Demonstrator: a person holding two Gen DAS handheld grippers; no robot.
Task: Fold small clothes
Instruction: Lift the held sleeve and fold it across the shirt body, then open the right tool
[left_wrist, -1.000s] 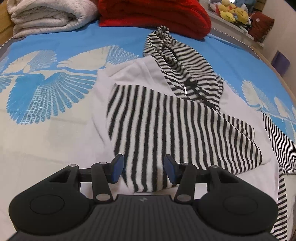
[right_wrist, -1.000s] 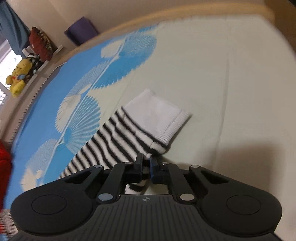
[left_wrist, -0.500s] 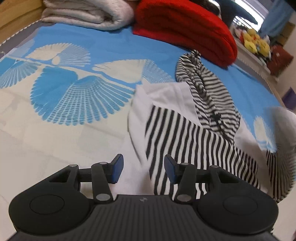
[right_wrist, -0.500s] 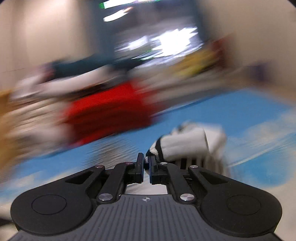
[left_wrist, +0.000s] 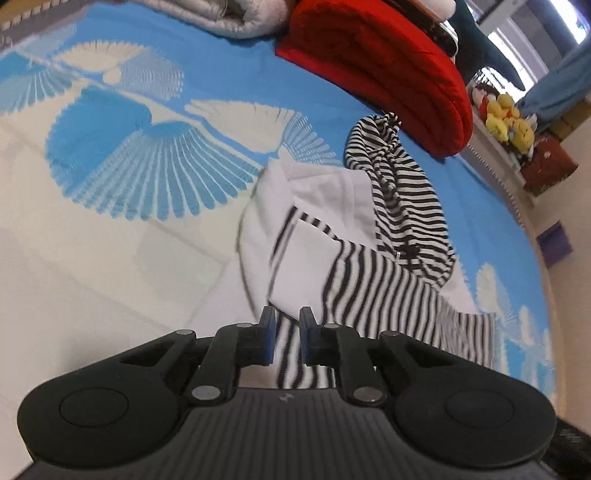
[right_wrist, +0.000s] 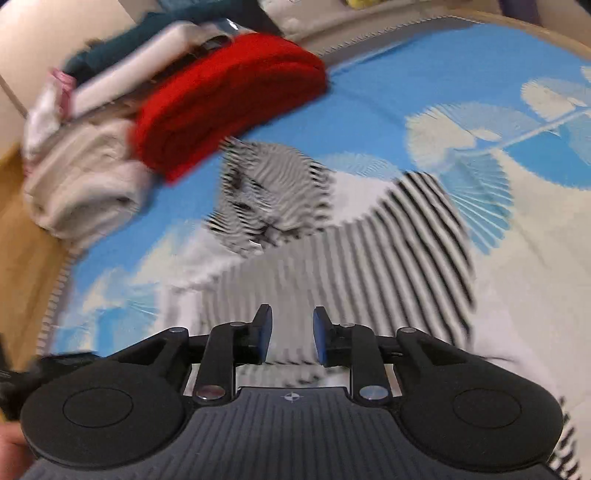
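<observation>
A small black-and-white striped hoodie lies on the blue and white bedspread, its hood toward the red blanket. A sleeve with a white cuff lies folded across its body. My left gripper is low over the garment's near edge, fingers partly closed with striped cloth showing between them. My right gripper is open and empty above the striped body; that view is blurred.
A folded red blanket and a rolled white blanket lie at the head of the bed. Plush toys sit on a ledge at the right. A wooden bed edge is at the left.
My right gripper swung the sleeve over the hoodie, let it go and opened. My left gripper's fingers have narrowed over the garment's near edge.
</observation>
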